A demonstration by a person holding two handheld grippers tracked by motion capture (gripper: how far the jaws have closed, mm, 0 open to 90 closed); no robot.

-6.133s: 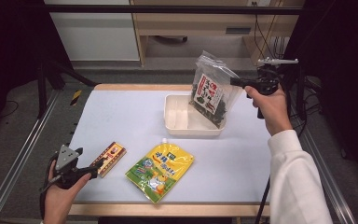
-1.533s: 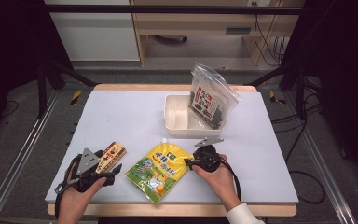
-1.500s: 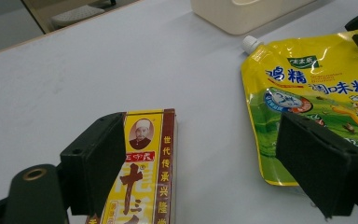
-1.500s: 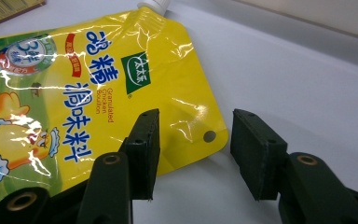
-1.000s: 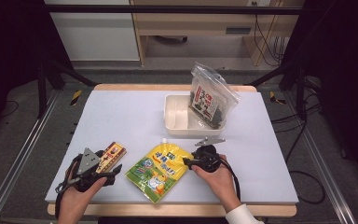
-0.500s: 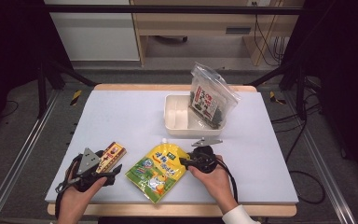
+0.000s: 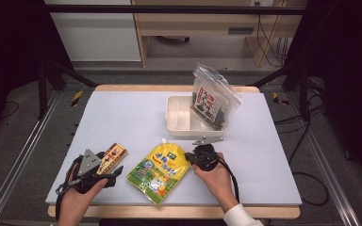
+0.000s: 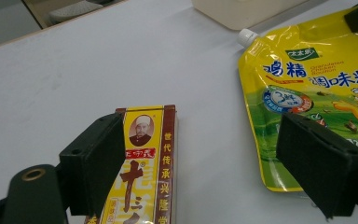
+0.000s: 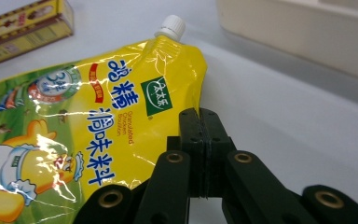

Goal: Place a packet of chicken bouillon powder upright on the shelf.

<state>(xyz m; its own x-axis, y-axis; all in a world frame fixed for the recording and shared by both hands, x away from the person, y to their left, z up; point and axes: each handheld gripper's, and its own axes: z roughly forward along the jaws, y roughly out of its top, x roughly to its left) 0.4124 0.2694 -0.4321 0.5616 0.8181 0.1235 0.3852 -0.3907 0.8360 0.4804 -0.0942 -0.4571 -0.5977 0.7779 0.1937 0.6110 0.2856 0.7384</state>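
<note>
The yellow spouted pouch (image 7: 158,172) is lying flat on the white table (image 7: 122,117), just in front of the cream tray (image 7: 179,120); it is showing a white screw cap, blue characters and a cartoon chicken in a chef's hat. The right gripper (image 9: 199,122) has just been closing, and its jaws are now pinching the pouch's right edge. The left gripper (image 8: 214,163) is resting left of the pouch with jaws gaping, one pad lying over the brown-and-yellow box (image 8: 142,168). The tray is holding a clear zip bag (image 7: 213,101) of dark contents, leaning over its right end.
</note>
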